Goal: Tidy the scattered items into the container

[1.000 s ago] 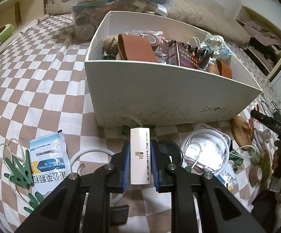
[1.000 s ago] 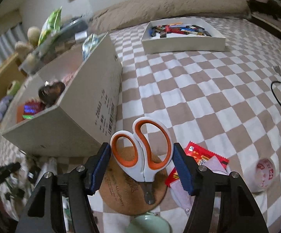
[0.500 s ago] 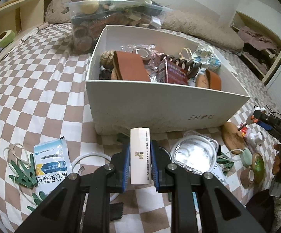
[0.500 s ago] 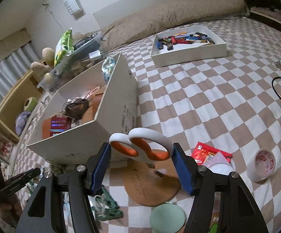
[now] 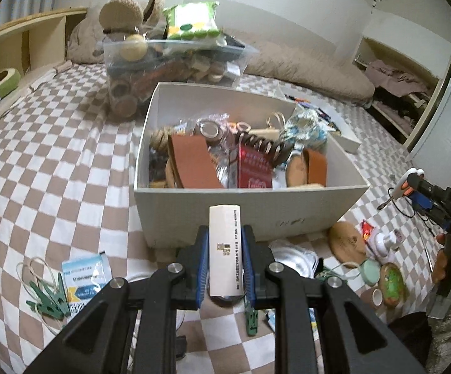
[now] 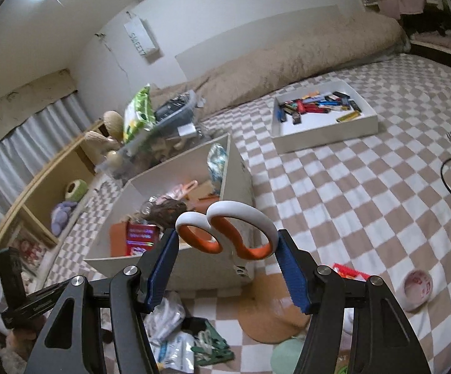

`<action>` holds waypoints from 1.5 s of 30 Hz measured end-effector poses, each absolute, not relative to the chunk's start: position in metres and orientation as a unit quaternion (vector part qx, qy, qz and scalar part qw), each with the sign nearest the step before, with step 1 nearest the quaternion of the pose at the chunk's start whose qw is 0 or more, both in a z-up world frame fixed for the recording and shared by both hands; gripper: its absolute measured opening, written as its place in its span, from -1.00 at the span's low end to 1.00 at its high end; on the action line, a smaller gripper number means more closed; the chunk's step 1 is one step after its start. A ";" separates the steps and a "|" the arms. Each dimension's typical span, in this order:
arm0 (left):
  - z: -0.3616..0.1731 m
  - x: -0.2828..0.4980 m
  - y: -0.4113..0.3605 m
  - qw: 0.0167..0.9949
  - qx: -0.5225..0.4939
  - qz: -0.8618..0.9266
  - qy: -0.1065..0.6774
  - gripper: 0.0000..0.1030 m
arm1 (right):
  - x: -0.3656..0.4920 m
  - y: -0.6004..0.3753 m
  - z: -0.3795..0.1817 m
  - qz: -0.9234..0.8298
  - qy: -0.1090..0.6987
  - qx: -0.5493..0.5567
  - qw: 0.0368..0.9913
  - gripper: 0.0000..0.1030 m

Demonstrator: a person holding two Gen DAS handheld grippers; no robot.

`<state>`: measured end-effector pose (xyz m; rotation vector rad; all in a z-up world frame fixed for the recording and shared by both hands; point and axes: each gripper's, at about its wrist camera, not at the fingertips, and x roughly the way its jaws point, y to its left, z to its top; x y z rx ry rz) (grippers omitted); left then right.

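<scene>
I am holding a slim white box (image 5: 225, 251) pinched upright in my left gripper (image 5: 225, 268) and scissors (image 6: 227, 230) clamped by their handles in my right gripper (image 6: 227, 268); the container (image 5: 287, 208) sits just beyond both sets of fingertips; I am judging it best to clear its near rim before letting go.

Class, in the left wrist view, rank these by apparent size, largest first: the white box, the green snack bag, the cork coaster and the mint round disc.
1. white box
2. green snack bag, though it lies farther off
3. cork coaster
4. mint round disc
</scene>
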<state>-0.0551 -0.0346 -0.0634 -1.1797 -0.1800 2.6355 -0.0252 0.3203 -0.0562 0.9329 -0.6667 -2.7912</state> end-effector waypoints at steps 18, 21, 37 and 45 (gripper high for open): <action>-0.047 -0.072 -0.012 0.150 -0.394 0.905 -0.062 -0.61 | -0.036 0.305 -0.063 -0.925 -0.168 0.337 0.057 0.64; -0.051 -0.070 -0.013 0.150 -0.398 0.903 -0.064 -0.61 | -0.028 0.301 -0.083 -0.910 -0.157 0.382 0.047 0.72; -0.064 -0.055 -0.029 0.149 -0.406 0.897 -0.087 -0.61 | -0.018 0.251 -0.161 -0.837 -0.088 0.536 0.067 0.72; -0.068 -0.053 -0.029 0.153 -0.409 0.895 -0.087 -0.61 | -0.018 0.238 -0.177 -0.828 -0.053 0.554 0.066 0.36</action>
